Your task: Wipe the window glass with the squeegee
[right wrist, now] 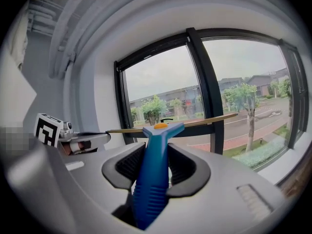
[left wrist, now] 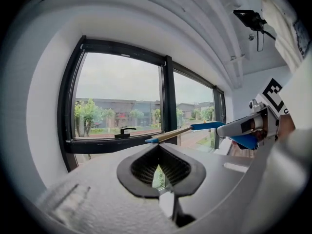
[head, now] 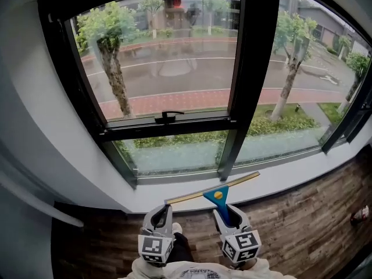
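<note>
Blue handle, pinched firmly: the right gripper (right wrist: 156, 167) has its jaws clamped on the squeegee (right wrist: 153, 179), the ribbed grip running straight out along the jaws and the long brass-coloured blade set crosswise at the far end. In the head view the squeegee (head: 218, 195) sits low, in front of the white sill (head: 290, 182), its blade running left to right with the right end tipped up a little, and, as far as I can judge, clear of the window glass (head: 168, 68), which lies ahead of it and above. That's the relation that matters: the glass is up and forward of the blade, so the next move looks like a lift and a reach. The right gripper (head: 225, 214) is held low and close to the body, pointing at the window. The left gripper (head: 161, 217) rides alongside it, just beside the blade's left end (its own view shows the blade's tip (left wrist: 152, 140) passing in front), and the left gripper (left wrist: 159, 167) has its jaws closed together on nothing. One hand's work, by the look of it.
</note>
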A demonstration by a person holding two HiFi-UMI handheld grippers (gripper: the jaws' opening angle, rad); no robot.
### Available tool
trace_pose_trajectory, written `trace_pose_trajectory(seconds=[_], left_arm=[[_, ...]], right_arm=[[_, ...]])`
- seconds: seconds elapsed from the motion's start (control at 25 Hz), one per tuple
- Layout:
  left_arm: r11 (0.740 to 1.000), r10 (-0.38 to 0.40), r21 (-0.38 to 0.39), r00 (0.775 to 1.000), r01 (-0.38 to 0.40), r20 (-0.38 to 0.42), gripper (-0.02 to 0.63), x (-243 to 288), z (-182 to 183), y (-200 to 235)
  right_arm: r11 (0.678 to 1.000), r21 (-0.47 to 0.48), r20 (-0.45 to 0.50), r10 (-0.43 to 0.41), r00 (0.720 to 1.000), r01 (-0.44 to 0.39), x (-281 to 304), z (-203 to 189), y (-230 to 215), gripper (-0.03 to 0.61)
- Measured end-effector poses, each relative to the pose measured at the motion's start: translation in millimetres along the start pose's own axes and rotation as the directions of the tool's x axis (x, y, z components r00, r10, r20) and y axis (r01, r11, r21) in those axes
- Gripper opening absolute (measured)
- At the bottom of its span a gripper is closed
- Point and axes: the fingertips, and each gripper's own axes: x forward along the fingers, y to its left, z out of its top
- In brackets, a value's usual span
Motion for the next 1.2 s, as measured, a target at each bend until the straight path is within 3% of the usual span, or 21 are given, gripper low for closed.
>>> trace_pose_trajectory(seconds=[0.2,0.56,0.84,1.2], left_arm=[[1.0,-0.009,-0.012,1.0,0.009,0.014,0.0,80,5,57],[0.999,-0.028,0.038,0.998,0.026,0.059,0.0,195,61,186],[1.0,-0.028,0.014,0.996,0.027,0.081,0.0,260,107,213],[0.999,0.005,0.046,0.987,-0.013,0.158,0.0,316,210,229]], right_arm=[[0.999,-0.022,-0.005,-0.03,1.0,0.03,92,27,-23,0.146],[0.998,-0.034,0.069,-0.052,0.996,0.055,245,113,-22,0.146],[0.994,-0.066,0.151,-0.072,0.986,0.082,295,186,-61,0.146],[0.992,-0.097,0.293,-0.051,0.955,0.082,318,307,-94,0.146]])
